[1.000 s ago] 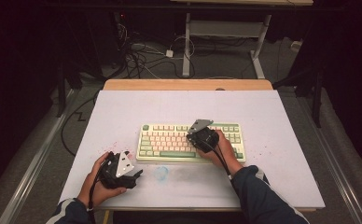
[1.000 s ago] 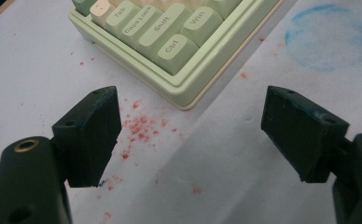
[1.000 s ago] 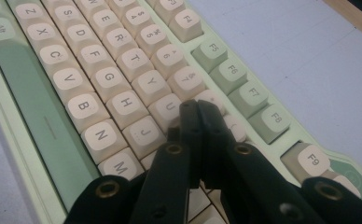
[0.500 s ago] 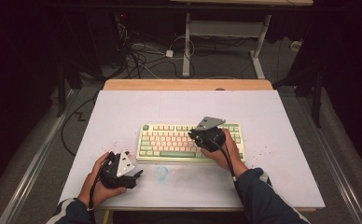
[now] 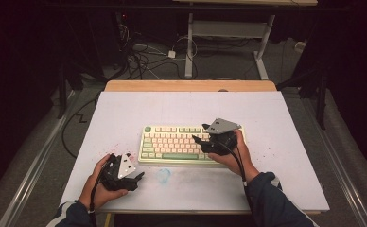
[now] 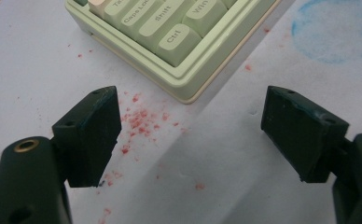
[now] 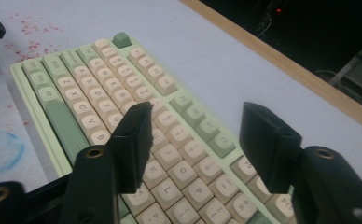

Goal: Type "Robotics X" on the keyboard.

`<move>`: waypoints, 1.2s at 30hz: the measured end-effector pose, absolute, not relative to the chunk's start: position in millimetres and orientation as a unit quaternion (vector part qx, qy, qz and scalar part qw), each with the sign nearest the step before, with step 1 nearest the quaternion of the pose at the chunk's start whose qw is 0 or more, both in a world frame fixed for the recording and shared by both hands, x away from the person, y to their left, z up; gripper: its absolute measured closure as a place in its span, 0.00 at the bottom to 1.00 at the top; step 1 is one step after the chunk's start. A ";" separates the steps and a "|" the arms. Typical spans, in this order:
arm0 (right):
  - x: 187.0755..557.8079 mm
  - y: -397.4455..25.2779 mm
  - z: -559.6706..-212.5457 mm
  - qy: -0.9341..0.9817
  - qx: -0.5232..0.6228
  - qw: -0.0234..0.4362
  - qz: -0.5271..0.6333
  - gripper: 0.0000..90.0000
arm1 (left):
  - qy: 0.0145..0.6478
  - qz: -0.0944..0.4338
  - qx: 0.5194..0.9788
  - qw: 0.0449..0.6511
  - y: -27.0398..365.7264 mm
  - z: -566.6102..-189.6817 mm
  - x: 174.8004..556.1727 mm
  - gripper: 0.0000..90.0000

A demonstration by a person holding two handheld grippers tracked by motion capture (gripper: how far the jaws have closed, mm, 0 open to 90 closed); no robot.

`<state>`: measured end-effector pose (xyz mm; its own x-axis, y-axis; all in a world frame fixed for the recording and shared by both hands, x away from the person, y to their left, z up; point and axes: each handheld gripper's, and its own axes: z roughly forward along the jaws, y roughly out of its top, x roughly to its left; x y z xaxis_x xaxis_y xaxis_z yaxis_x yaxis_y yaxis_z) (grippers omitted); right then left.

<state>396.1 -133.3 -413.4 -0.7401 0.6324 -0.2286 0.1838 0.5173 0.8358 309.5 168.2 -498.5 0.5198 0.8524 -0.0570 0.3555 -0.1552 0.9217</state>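
Hovering over the keyboard, the right gripper gapes wide.

We count one pale green keyboard with cream keys, one white-topped table, one blue chalky smudge, and two black handheld grippers, left and right.

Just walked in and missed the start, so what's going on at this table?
A person holds a gripper in each hand at a white table. The right gripper hangs open above the right part of a green and cream keyboard, gripping nothing. The left gripper rests open on the table near the keyboard's front left corner, over some red specks. A blue smudge marks the table in front of the keyboard.
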 end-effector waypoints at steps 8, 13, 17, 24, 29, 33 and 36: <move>385.3 -147.2 -405.8 0.811 0.254 0.301 0.433 0.31 | 0.423 0.250 0.717 0.495 168.1 -498.6 309.8 0.21; 378.6 -156.6 -404.9 0.804 0.260 0.312 0.434 0.27 | 0.423 0.251 0.717 0.494 168.8 -498.5 309.9 0.21; 373.1 -166.1 -404.5 0.801 0.263 0.318 0.433 0.25 | 0.422 0.254 0.717 0.493 170.0 -497.9 310.1 0.21; 362.0 -184.9 -406.9 0.791 0.270 0.337 0.433 0.26 | 0.424 0.268 0.707 0.498 172.7 -492.7 310.7 0.22; 354.6 -199.1 -410.5 0.788 0.277 0.344 0.429 0.27 | 0.430 0.270 0.704 0.497 174.5 -492.0 312.6 0.24; 348.5 -209.3 -413.5 0.783 0.282 0.348 0.431 0.27 | 0.430 0.276 0.702 0.496 174.8 -490.9 312.9 0.28; 343.4 -216.1 -415.2 0.781 0.282 0.355 0.429 0.27 | 0.431 0.276 0.702 0.495 175.8 -490.5 312.9 0.29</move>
<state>343.4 -216.1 -415.2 -0.5889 0.7455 -0.3121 0.1375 0.4730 0.8703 312.9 175.8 -490.5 0.4769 0.8781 -0.0398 0.3321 -0.1380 0.9331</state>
